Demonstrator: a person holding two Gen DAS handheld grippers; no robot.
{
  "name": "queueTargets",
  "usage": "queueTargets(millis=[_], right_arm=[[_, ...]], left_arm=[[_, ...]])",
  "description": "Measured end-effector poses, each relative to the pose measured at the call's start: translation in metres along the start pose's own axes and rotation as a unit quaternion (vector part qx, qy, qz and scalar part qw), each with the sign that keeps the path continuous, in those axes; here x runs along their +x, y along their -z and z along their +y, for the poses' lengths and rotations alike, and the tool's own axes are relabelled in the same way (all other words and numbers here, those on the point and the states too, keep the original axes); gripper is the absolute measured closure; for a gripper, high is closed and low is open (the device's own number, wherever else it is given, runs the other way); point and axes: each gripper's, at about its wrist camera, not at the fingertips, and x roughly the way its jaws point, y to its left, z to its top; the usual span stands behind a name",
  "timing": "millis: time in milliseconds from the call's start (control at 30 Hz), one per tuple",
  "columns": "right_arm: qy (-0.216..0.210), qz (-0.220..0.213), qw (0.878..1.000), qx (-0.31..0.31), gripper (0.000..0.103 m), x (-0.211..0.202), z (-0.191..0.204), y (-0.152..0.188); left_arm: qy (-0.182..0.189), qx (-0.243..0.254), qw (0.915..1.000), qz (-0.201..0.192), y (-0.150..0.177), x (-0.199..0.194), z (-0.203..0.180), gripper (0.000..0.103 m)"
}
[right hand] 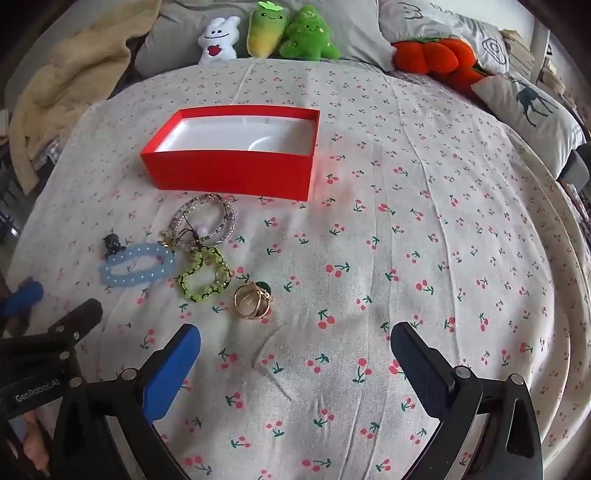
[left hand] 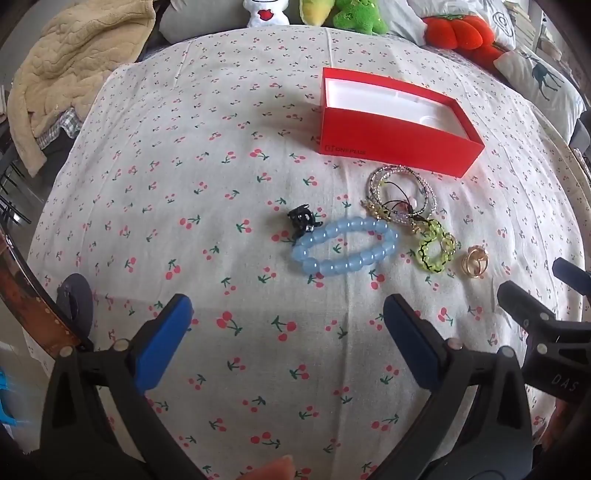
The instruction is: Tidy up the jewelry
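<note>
An open red box with a white inside lies on the cherry-print cloth. In front of it lie a blue bead bracelet, a small black hair claw, a tangle of sparkly bangles, a green bead bracelet and gold rings. My left gripper is open and empty, a little short of the blue bracelet. My right gripper is open and empty, just right of the gold rings.
Plush toys, an orange plush and pillows line the far edge of the bed. A beige blanket lies at the far left. The right gripper's body shows at the right of the left wrist view.
</note>
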Motion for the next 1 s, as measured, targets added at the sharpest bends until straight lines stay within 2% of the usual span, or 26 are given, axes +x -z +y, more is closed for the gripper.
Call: queueTargets(millis=[1000], right_arm=[[-0.011, -0.002, 1.000, -0.007, 0.000, -0.0016, 0.0004, -0.0001]], left_arm=[[0.011, 0.000, 0.9999, -0.003, -0.0039, -0.0026, -0.0034, 0.000]])
